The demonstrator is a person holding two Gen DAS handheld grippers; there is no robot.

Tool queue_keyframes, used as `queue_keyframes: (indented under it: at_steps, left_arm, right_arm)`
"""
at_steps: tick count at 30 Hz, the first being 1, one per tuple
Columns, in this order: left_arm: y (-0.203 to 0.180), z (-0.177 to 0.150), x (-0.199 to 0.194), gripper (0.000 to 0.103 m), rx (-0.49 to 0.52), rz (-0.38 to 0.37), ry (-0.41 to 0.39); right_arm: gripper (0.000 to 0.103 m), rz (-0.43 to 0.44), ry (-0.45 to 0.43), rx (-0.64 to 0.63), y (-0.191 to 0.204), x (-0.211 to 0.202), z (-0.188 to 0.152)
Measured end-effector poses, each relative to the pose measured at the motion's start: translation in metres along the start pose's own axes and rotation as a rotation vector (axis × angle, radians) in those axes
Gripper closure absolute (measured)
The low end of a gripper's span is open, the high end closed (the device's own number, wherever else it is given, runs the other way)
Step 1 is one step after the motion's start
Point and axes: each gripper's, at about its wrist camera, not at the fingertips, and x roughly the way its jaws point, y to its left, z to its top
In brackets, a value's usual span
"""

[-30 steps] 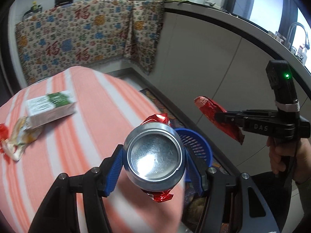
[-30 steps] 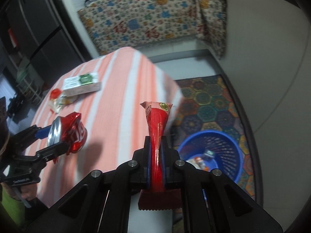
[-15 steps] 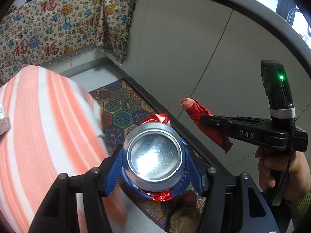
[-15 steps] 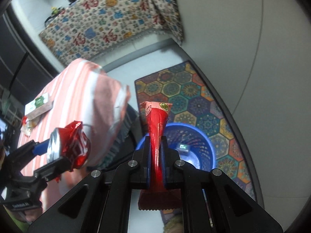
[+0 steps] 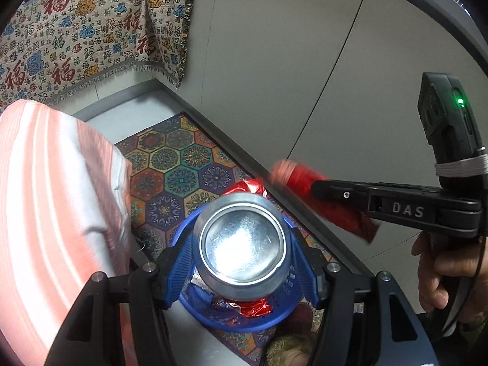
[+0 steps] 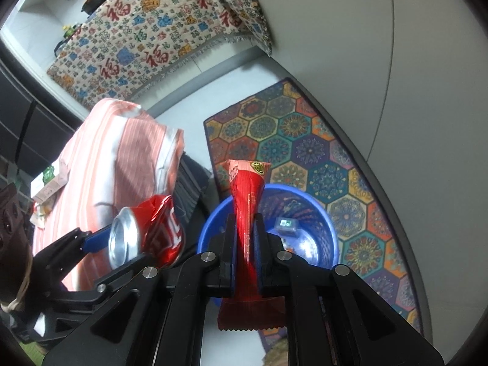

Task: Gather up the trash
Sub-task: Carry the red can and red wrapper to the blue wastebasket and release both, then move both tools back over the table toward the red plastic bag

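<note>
A crushed red can [image 5: 242, 244] with its silver end toward the camera sits between the blue pads of my left gripper [image 5: 242, 262], whose jaws are opening. The can hangs over the blue basket [image 5: 189, 222] on the floor. In the right wrist view the can [image 6: 146, 235] and left gripper [image 6: 122, 248] hover at the left rim of the basket [image 6: 305, 195]. My right gripper [image 6: 245, 244] has a red snack wrapper [image 6: 247, 189] standing up between its pads, right above the basket; its jaws are opening too. From the left wrist view, this wrapper [image 5: 305, 180] looks blurred at the right gripper [image 5: 317, 187].
The table with the orange-striped cloth [image 5: 45, 198] stands just left of the basket, with a carton [image 6: 45, 183] on it. A patterned hexagon mat [image 6: 305, 140] lies under the basket beside a grey cabinet front. A small item [image 6: 285, 224] lies in the basket. A hand [image 5: 442, 262] holds the right gripper.
Both grippers swung off the table and down to just above the blue basket, carrying the can and the wrapper. The table top has slid out of view to the left.
</note>
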Motion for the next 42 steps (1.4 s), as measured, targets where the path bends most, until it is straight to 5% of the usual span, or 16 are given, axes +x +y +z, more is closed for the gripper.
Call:
queue_keyframes:
  at_steps: [3,8,14,16,22,28,33,42]
  left_arm:
    - [-0.002,0.001,0.008,0.035,0.006,0.008,0.011]
    - [-0.005,0.0,0.0,0.035,0.002,0.023,-0.01]
    - [-0.001,-0.015,-0.052,0.035,0.017,0.067,-0.072]
    - [0.007,-0.026,-0.076,0.035,0.019,0.093,-0.094]
    - [0.061,-0.073,-0.14,0.034,-0.053,0.208,-0.122]
    - [0.137,-0.127,-0.191,0.034,-0.213,0.38,-0.119]
    - [0.192,-0.165,-0.229,0.034,-0.291,0.534,-0.131]
    - [0.247,-0.207,-0.256,0.032,-0.442,0.57,-0.115]
  right_arm:
    - [0.059,0.007,-0.015,0.023,-0.004,-0.003,0.001]
    - [0.054,-0.026,-0.071,0.021,-0.005,-0.017,0.002]
    - [0.034,-0.119,-0.141,-0.059,0.013,-0.03,0.003]
    - [0.023,-0.144,-0.16,-0.094,0.023,-0.032,0.004]
    - [0.01,-0.18,-0.225,-0.234,0.073,-0.036,0.001]
    - [0.008,-0.093,-0.278,-0.418,0.157,-0.03,-0.024]
    - [0.007,0.047,-0.223,-0.566,0.247,-0.004,-0.067]
    - [0.006,0.055,-0.075,-0.795,0.354,0.071,-0.127]
